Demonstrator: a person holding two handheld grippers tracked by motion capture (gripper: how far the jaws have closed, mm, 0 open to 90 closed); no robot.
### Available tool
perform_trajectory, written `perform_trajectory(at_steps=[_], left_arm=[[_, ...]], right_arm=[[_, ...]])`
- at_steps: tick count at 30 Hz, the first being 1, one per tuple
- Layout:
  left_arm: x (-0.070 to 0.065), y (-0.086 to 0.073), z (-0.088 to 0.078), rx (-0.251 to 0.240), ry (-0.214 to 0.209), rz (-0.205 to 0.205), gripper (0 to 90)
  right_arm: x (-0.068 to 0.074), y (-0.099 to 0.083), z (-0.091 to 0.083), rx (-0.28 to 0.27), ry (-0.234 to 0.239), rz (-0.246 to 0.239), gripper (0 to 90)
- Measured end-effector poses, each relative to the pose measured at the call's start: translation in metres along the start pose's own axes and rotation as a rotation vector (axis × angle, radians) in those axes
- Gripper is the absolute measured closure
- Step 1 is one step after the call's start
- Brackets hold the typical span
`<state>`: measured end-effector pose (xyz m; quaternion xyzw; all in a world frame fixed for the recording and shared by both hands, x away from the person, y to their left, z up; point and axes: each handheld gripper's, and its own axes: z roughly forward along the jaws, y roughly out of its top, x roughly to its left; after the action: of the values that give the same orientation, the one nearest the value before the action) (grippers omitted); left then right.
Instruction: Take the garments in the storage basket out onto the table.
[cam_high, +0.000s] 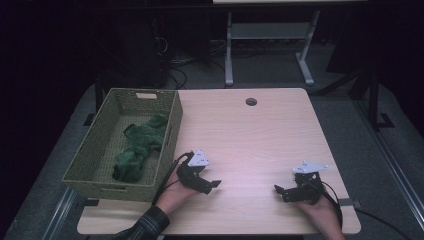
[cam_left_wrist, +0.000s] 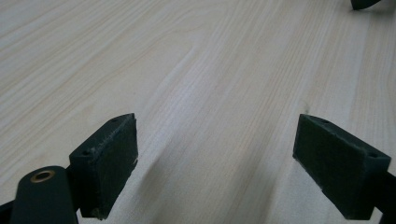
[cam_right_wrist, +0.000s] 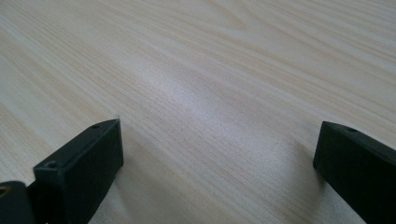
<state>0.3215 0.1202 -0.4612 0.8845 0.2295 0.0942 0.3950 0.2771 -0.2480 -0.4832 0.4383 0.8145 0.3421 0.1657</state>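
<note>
One green cloth (cam_high: 137, 150) in one basket (cam_high: 90, 165); I've two grippers, left (cam_high: 212, 185) and right (cam_high: 278, 191), both jaws spread, on the table (cam_high: 250, 135).

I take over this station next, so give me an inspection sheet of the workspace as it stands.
Surface: light wood table, round hole near far edge.
Job's things: green cloth lying in green woven basket at table's left.
Clutter: nothing seen.
Grippers: left hand-held gripper and right hand-held gripper low over near edge, both open, holding nothing.
Cables: black cable from left gripper; floor cables behind.
Surroundings: dark room, white desk frame beyond.
</note>
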Motion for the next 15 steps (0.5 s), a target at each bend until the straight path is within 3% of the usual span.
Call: perform_trajectory(at_steps=[8, 15], left_arm=[[-0.002, 0.01, -0.01, -0.026, 0.008, 0.01, 13.6], [0.0, 0.014, -0.013, -0.02, 0.001, 0.018, 13.7]], right_arm=[[0.0, 0.0, 0.0, 0.0, 0.0, 0.0, 1.2], [0.0, 0.0, 0.0, 0.001, 0.0, -0.002, 1.2]])
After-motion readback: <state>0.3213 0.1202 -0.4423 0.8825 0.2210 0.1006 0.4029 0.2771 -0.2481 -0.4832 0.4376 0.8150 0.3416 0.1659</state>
